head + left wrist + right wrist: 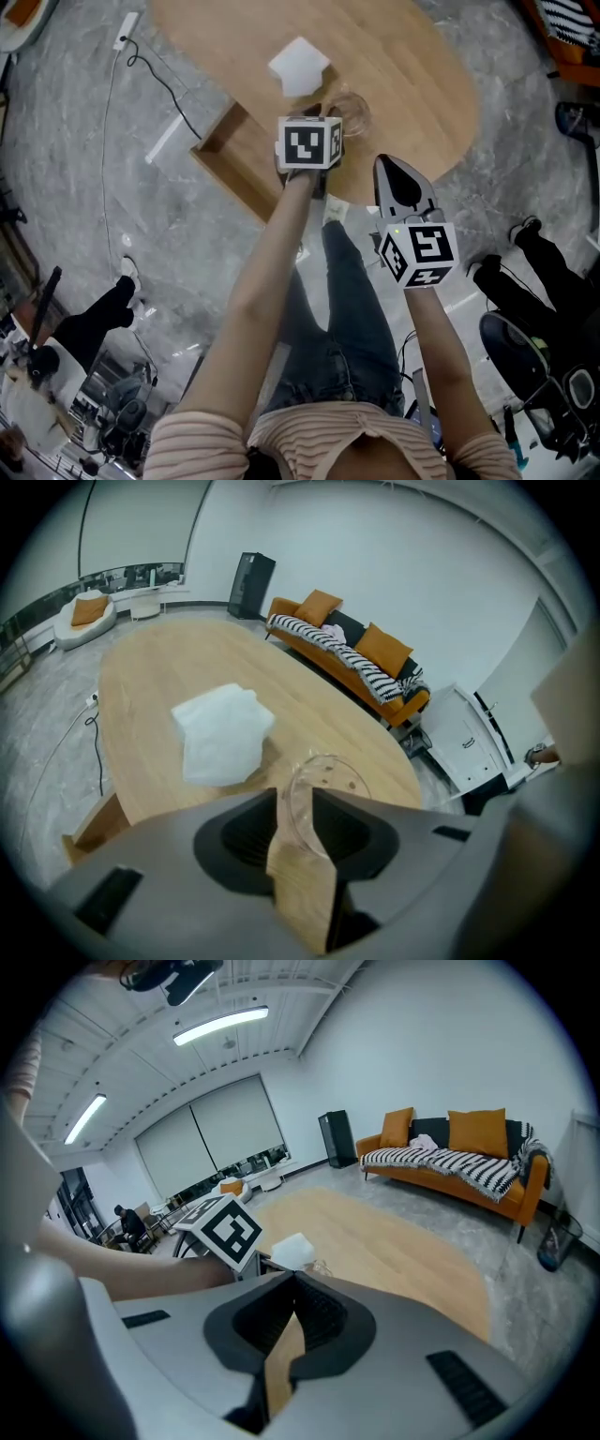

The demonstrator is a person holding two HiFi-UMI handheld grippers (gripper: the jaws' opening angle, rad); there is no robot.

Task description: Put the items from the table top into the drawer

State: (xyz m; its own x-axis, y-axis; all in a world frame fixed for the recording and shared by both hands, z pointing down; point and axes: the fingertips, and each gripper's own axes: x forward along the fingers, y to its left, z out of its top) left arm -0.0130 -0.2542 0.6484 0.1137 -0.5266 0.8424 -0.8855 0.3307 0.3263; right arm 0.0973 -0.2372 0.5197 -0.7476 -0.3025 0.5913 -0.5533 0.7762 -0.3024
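A clear glass [352, 112] stands on the oval wooden table [412, 66] near its front edge. My left gripper [320, 114] is at the glass's left side, and in the left gripper view the glass [330, 778] has its near wall between the jaws, with the left gripper [295, 797] shut on it. A white folded cloth [298, 66] lies just beyond the glass on the table [159, 667]. To the right, my right gripper [383, 162] hovers off the table's edge, shut and holding nothing [292, 1277]. An open wooden drawer [234, 157] juts from under the table at left.
A cable and power strip [127, 33] lie on the marble floor at left. An orange sofa [349, 651] with a striped blanket stands beyond the table. A seated person [98, 323] is at lower left, and a dark chair [525, 352] at lower right.
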